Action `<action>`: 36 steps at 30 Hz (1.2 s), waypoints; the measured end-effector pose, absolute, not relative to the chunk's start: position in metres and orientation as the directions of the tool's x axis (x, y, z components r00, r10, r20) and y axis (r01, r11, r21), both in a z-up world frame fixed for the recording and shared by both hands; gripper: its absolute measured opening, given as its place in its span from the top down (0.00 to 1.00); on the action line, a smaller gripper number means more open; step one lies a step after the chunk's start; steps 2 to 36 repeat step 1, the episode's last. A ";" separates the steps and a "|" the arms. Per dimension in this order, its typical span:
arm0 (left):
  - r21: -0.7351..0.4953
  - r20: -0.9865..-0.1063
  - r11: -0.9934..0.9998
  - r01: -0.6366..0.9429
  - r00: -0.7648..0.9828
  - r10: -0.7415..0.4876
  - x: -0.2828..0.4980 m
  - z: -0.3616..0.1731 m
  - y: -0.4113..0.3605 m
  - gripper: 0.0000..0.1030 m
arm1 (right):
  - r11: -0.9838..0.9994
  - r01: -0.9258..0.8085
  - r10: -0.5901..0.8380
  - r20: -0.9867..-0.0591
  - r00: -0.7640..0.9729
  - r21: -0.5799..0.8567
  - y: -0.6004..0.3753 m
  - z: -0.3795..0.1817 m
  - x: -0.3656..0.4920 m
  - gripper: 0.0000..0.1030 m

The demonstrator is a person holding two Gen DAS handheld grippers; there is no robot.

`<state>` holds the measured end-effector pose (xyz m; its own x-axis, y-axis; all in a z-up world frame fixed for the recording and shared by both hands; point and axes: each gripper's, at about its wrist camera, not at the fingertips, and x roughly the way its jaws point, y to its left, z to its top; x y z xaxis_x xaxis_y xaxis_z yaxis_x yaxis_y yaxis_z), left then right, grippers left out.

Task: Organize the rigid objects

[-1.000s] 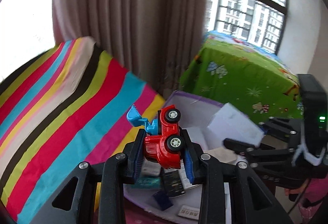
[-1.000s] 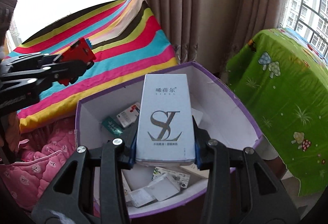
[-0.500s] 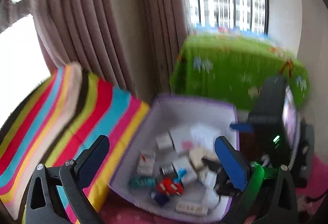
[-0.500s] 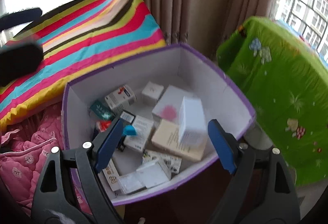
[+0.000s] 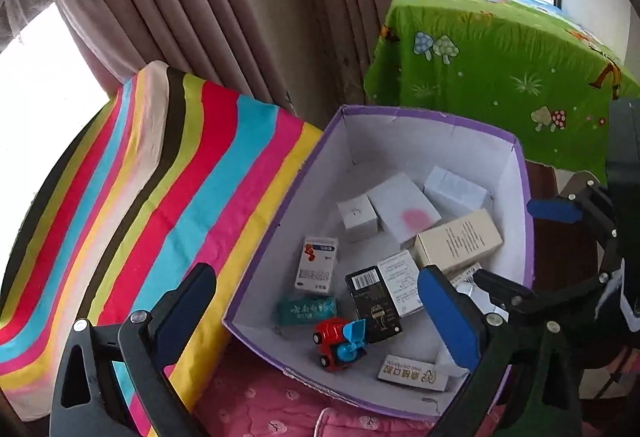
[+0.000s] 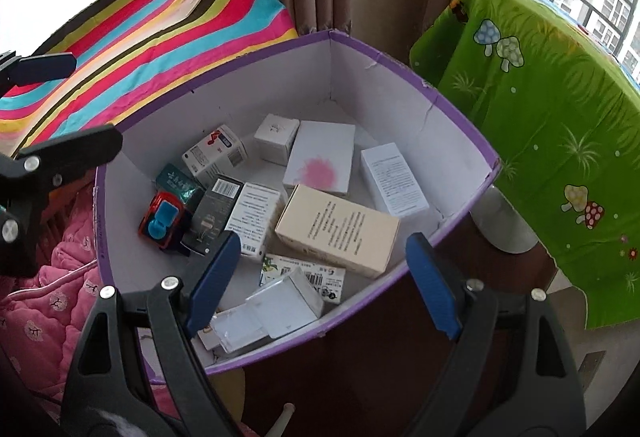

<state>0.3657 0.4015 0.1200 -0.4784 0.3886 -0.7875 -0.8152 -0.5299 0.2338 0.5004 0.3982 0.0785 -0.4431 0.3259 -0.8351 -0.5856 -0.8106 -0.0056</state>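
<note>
A: We had both sets of jaws spread wide over the purple box point(image 6: 460, 119), nothing between them. The left gripper point(image 5: 320, 313) and the right gripper point(image 6: 324, 277) had just been opening, and each stood empty.

B: And the goods lay inside. The toy truck point(image 5: 340, 343) sat tipped on its side by the box's near wall, against the black carton point(image 5: 372, 303). The white carton point(image 6: 394, 179) lay flat toward the far right wall, beside the beige carton point(image 6: 338, 229).

A: What worried us there?

B: The pile, as we judged it. The cartons lay loose and crosswise, some leaning on others, so anything more dropped on top could slide or bounce. The truck has wheels; on a sloping carton it could roll.

A: And the jaws themselves?

B: They hung close over the near rim. We thought a careless pull back might catch that thin cardboard wall and drag or tip the box, which sat on the pink quilt point(image 6: 52, 301), soft footing.

A: The two grippers were near each other as well.

B: Yes, a knock between them was our other concern.
</note>
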 end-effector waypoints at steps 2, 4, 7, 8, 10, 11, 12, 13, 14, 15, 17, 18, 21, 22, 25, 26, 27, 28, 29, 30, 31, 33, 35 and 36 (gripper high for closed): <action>0.231 -0.786 -0.533 -0.814 -0.479 0.390 0.365 0.120 0.401 0.01 | -0.812 -0.584 0.325 -0.837 -0.441 -0.007 0.399 0.078 0.499 0.16; 0.231 -0.786 -0.533 -0.814 -0.479 0.390 0.365 0.120 0.401 0.01 | -0.812 -0.584 0.325 -0.837 -0.441 -0.007 0.399 0.078 0.499 0.16; 0.231 -0.786 -0.533 -0.814 -0.479 0.390 0.365 0.120 0.401 0.01 | -0.812 -0.584 0.325 -0.837 -0.441 -0.007 0.399 0.078 0.499 0.16; 0.231 -0.786 -0.533 -0.814 -0.479 0.390 0.365 0.120 0.401 0.01 | -0.812 -0.584 0.325 -0.837 -0.441 -0.007 0.399 0.078 0.499 0.16; 0.231 -0.786 -0.533 -0.814 -0.479 0.390 0.365 0.120 0.401 0.01 | -0.812 -0.584 0.325 -0.837 -0.441 -0.007 0.399 0.078 0.499 0.16; 0.231 -0.786 -0.533 -0.814 -0.479 0.390 0.365 0.120 0.401 0.01 | -0.812 -0.584 0.325 -0.837 -0.441 -0.007 0.399 0.078 0.499 0.16; 0.231 -0.786 -0.533 -0.814 -0.479 0.390 0.365 0.120 0.401 0.01 | -0.812 -0.584 0.325 -0.837 -0.441 -0.007 0.399 0.078 0.499 0.16; 0.231 -0.786 -0.533 -0.814 -0.479 0.390 0.365 0.120 0.401 0.01 | -0.812 -0.584 0.325 -0.837 -0.441 -0.007 0.399 0.078 0.499 0.16; 0.231 -0.786 -0.533 -0.814 -0.479 0.390 0.365 0.120 0.401 0.01 | -0.812 -0.584 0.325 -0.837 -0.441 -0.007 0.399 0.078 0.499 0.16; 0.231 -0.786 -0.533 -0.814 -0.479 0.390 0.365 0.120 0.401 0.01 | -0.812 -0.584 0.325 -0.837 -0.441 -0.007 0.399 0.078 0.499 0.16; 0.231 -0.786 -0.533 -0.814 -0.479 0.390 0.365 0.120 0.401 0.01 | -0.812 -0.584 0.325 -0.837 -0.441 -0.007 0.399 0.078 0.499 0.16; 0.231 -0.786 -0.533 -0.814 -0.479 0.390 0.365 0.120 0.401 0.01 | -0.812 -0.584 0.325 -0.837 -0.441 -0.007 0.399 0.078 0.499 0.16; 0.231 -0.786 -0.533 -0.814 -0.479 0.390 0.365 0.120 0.401 0.01 | -0.812 -0.584 0.325 -0.837 -0.441 -0.007 0.399 0.078 0.499 0.16; 0.231 -0.786 -0.533 -0.814 -0.479 0.390 0.365 0.120 0.401 0.01 | -0.812 -0.584 0.325 -0.837 -0.441 -0.007 0.399 0.078 0.499 0.16; 0.231 -0.786 -0.533 -0.814 -0.479 0.390 0.365 0.120 0.401 0.01 | -0.812 -0.584 0.325 -0.837 -0.441 -0.007 0.399 0.078 0.499 0.16; 0.231 -0.786 -0.533 -0.814 -0.479 0.390 0.365 0.120 0.401 0.01 | -0.812 -0.584 0.325 -0.837 -0.441 -0.007 0.399 0.078 0.499 0.16; 0.231 -0.786 -0.533 -0.814 -0.479 0.390 0.365 0.120 0.401 0.01 | -0.812 -0.584 0.325 -0.837 -0.441 -0.007 0.399 0.078 0.499 0.16; 0.231 -0.786 -0.533 -0.814 -0.479 0.390 0.365 0.120 0.401 0.01 | -0.812 -0.584 0.325 -0.837 -0.441 -0.007 0.399 0.078 0.499 0.16; 0.231 -0.786 -0.533 -0.814 -0.479 0.390 0.365 0.120 0.401 0.01 | -0.812 -0.584 0.325 -0.837 -0.441 -0.007 0.399 0.078 0.499 0.16; 0.231 -0.786 -0.533 -0.814 -0.479 0.390 0.365 0.120 0.401 0.01 | -0.812 -0.584 0.325 -0.837 -0.441 -0.007 0.399 0.078 0.499 0.16; 0.231 -0.786 -0.533 -0.814 -0.479 0.390 0.365 0.120 0.401 0.01 | -0.812 -0.584 0.325 -0.837 -0.441 -0.007 0.399 0.078 0.499 0.16; 0.231 -0.786 -0.533 -0.814 -0.479 0.390 0.365 0.120 0.401 0.01 | -0.812 -0.584 0.325 -0.837 -0.441 -0.007 0.399 0.078 0.499 0.16; 0.231 -0.786 -0.533 -0.814 -0.479 0.390 0.365 0.120 0.401 0.01 | -0.812 -0.584 0.325 -0.837 -0.441 -0.007 0.399 0.078 0.499 0.16; 0.231 -0.786 -0.533 -0.814 -0.479 0.390 0.365 0.120 0.401 0.01 | -0.812 -0.584 0.325 -0.837 -0.441 -0.007 0.399 0.078 0.499 0.16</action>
